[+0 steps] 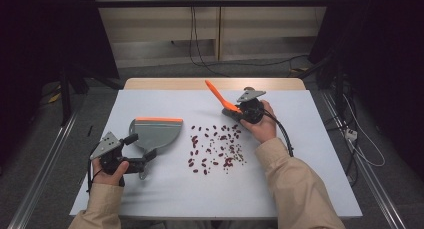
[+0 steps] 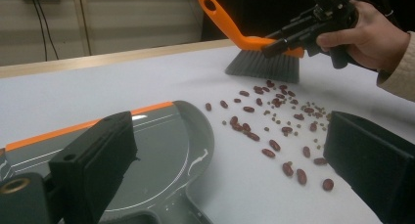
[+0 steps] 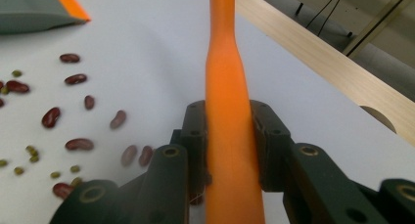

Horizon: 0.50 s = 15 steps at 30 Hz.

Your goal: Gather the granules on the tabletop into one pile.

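Count: one brush [image 1: 223, 100], one dustpan [image 1: 155, 132], one spread of beans [image 1: 216, 148] too numerous to number, made up of larger dark red ones and small green ones [image 2: 274, 120]. All lie on one white table [image 1: 300, 184].

I take the dustpan as my landmark. It lies flat, its orange-edged lip [image 1: 159, 120] on the far side and its handle toward me. The beans lie scattered just to the right of it, none on the pan.

My right gripper [image 1: 239, 110] stands beyond the bean spread, well to the right of the dustpan. Its two jaws are clamped on the flanks of the orange handle [image 3: 226, 136], pads pressed to both sides. The brush's long axis runs up and away to the far left, the handle's free end with its hanging hole [image 2: 210, 4] highest; the grey bristles [image 2: 264, 67] point down at the table beside the farthest beans. Whether the tips touch the surface I cannot tell.

My left gripper [image 1: 142, 150] sits at the near left of the dustpan. Its jaws stand wide apart astride the pan's handle end, one over the pan, one over the beans, pressing on nothing.
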Each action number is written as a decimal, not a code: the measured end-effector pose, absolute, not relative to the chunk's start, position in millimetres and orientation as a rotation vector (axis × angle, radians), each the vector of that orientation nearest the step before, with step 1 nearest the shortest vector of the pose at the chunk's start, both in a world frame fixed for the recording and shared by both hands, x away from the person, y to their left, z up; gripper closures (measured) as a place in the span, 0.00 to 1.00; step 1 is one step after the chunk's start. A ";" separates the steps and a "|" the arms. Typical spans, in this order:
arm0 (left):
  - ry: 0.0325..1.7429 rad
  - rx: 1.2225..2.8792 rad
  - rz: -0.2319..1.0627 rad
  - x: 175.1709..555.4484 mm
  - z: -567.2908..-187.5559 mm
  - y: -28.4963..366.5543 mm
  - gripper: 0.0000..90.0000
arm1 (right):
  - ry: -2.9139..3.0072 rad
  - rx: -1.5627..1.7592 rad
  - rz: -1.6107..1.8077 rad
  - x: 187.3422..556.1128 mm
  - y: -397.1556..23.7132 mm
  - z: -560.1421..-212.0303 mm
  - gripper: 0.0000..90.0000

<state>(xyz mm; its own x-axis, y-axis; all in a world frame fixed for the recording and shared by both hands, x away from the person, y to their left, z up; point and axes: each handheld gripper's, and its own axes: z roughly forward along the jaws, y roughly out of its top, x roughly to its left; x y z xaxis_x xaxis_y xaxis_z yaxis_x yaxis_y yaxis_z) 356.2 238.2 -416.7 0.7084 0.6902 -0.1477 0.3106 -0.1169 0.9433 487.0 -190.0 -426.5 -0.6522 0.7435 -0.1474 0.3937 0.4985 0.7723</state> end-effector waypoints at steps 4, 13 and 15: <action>0.808 1.704 0.394 356.2 -416.4 238.1 0.06 | 2.321 0.911 1.002 479.0 -186.3 -424.7 0.79; 0.805 1.710 0.399 356.0 -416.2 236.9 0.06 | 2.397 0.848 1.039 460.3 -179.0 -421.6 0.79; 0.806 1.709 0.400 356.0 -416.0 237.3 0.06 | 2.410 0.830 1.039 457.0 -177.2 -421.1 0.79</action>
